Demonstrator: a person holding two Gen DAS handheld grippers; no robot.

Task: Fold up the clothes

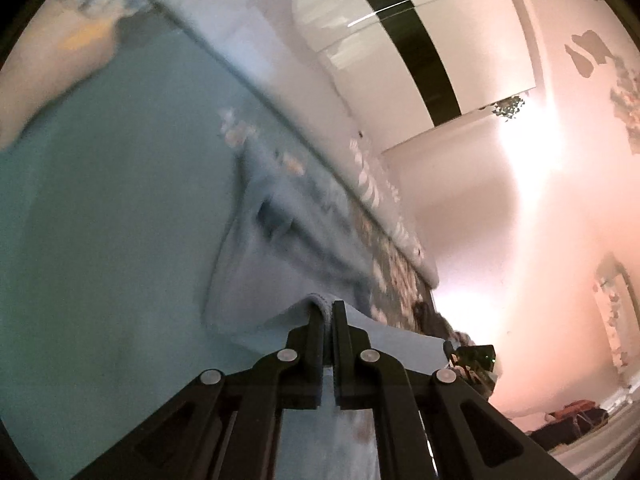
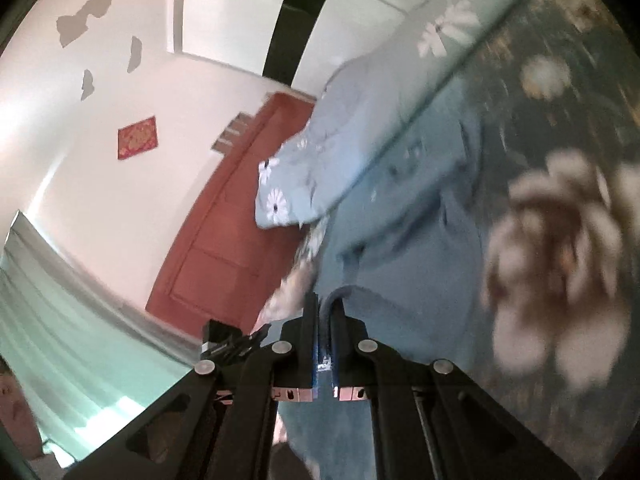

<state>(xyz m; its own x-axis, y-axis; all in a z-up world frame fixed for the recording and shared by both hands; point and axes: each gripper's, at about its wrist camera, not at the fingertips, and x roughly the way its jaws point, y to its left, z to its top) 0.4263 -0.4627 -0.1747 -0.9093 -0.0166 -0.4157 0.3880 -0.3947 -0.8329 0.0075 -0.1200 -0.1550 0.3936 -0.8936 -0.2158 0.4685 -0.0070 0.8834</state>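
Black claw (image 1: 328,312) linkages with silver round pivots.

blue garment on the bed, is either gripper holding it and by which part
Both are. The left gripper is shut on a hemmed edge of the blue garment; the right gripper is shut on another edge fold of it.

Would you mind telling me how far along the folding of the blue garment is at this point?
Done: both grips are made. The left gripper is shut on an edge of the blue garment, and the right gripper pinches another edge. In hand: that edge is raised while the rest trails on the floral bedspread. Left: no finished fold shows yet.
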